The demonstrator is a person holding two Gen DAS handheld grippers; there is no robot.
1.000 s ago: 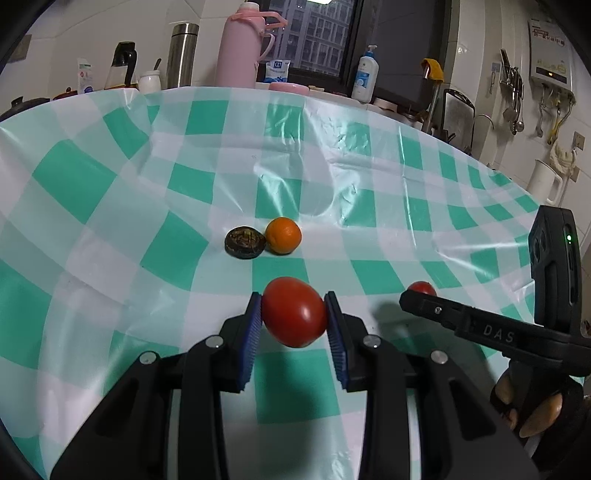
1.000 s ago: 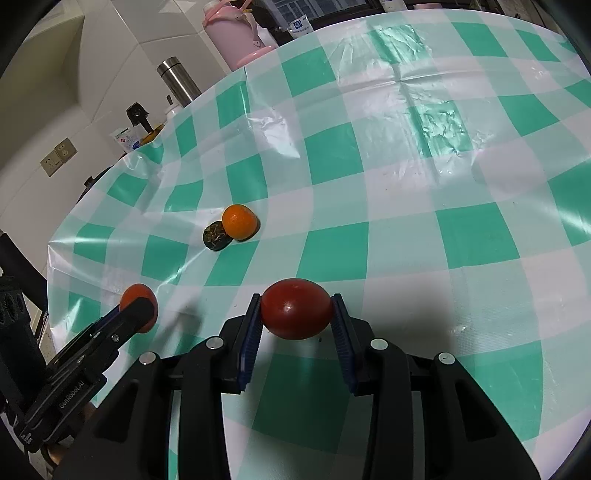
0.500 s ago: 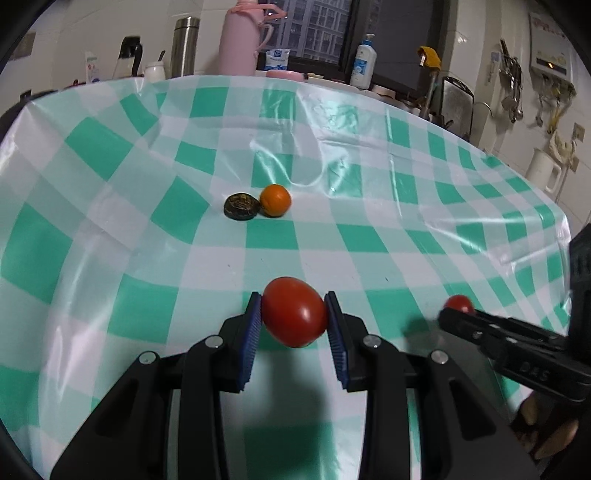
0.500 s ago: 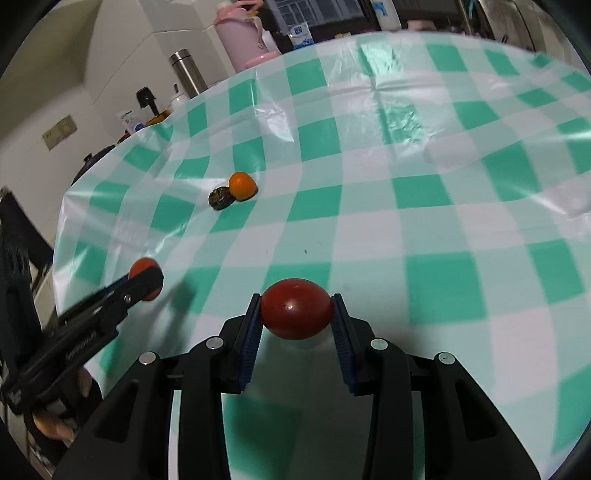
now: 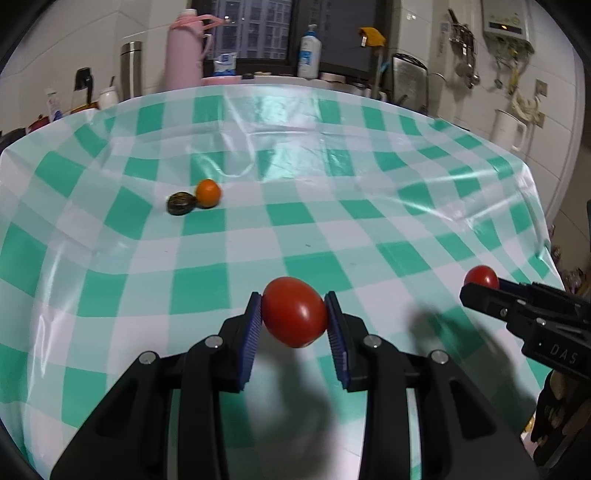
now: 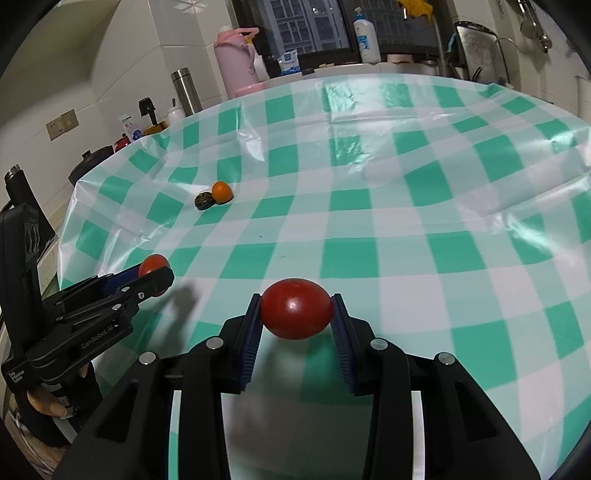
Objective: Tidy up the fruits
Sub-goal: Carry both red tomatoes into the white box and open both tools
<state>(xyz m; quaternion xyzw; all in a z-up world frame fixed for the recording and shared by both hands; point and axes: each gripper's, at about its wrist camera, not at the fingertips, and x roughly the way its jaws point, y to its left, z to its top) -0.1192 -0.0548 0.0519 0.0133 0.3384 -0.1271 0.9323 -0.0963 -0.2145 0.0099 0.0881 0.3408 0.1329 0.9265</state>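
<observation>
Two tomatoes are held, one per gripper. The left gripper (image 5: 294, 321) fingers clamp a tomato (image 5: 294, 312) above the tabletop (image 5: 332, 221); the right gripper (image 6: 296, 314) fingers clamp the second tomato (image 6: 296, 308). Farther off lie one orange (image 5: 208, 192) touching one dark fruit (image 5: 181, 203). Only the right view shows a wall socket (image 6: 62, 124).

Home kitchen, night. Dark window (image 5: 258, 29) at the back shows lit tower blocks outside. Below the window: pink thermos (image 5: 183, 51), steel flask (image 5: 131, 68), pump bottle (image 5: 308, 51). Right of the window: ladles and utensils (image 5: 461, 55) hanging on the white tiled wall, a wall-mounted water heater (image 5: 508, 22), a white kettle (image 5: 509, 129). Left of the window: a dark lidded pot (image 6: 90, 162) and a wall socket (image 6: 62, 123). The counter wears a green-and-white checked plastic cloth (image 5: 314, 229).
</observation>
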